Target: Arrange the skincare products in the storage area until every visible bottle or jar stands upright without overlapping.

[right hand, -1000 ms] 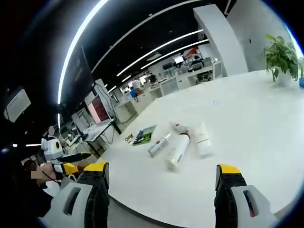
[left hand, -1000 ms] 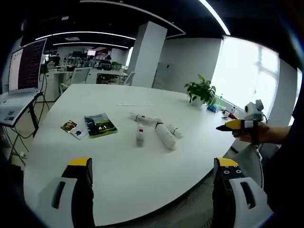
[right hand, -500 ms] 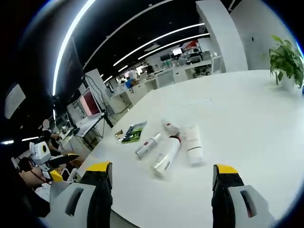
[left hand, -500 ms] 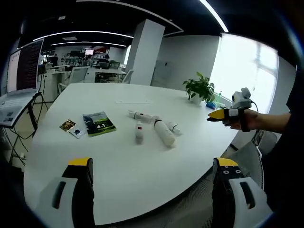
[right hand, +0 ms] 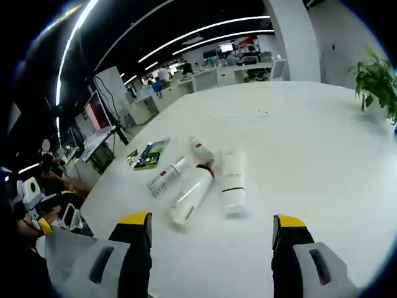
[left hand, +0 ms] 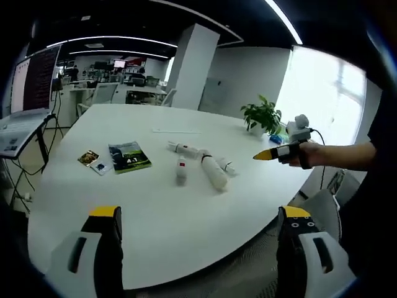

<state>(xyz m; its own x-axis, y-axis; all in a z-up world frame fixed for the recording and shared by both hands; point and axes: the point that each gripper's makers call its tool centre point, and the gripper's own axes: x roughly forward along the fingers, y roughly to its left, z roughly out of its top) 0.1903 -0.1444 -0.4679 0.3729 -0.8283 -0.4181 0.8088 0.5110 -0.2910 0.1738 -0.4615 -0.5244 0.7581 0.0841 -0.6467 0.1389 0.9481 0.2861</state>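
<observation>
Several white skincare containers lie on their sides in a cluster mid-table: a small bottle (left hand: 181, 171) (right hand: 164, 177), a large bottle (left hand: 215, 175) (right hand: 191, 194), a tube (left hand: 227, 166) (right hand: 232, 180) and a slim bottle behind them (left hand: 183, 149) (right hand: 200, 149). My left gripper (left hand: 200, 214) is open, off the table's near edge, well short of them. My right gripper (right hand: 210, 220) is open over the table, with the cluster just ahead. In the left gripper view the right gripper (left hand: 267, 154) comes in from the right in a hand, beside the tube.
The round white table (left hand: 155, 217) carries a green booklet (left hand: 128, 156) (right hand: 149, 153) and small cards (left hand: 93, 160) left of the cluster. A potted plant (left hand: 263, 117) (right hand: 377, 77) stands at the far edge. A laptop on a stand (left hand: 18, 133) is off the table's left.
The right gripper has moved in over the table toward the lying containers, which now look larger in its view. The left gripper has hardly moved. The containers lie as before.
</observation>
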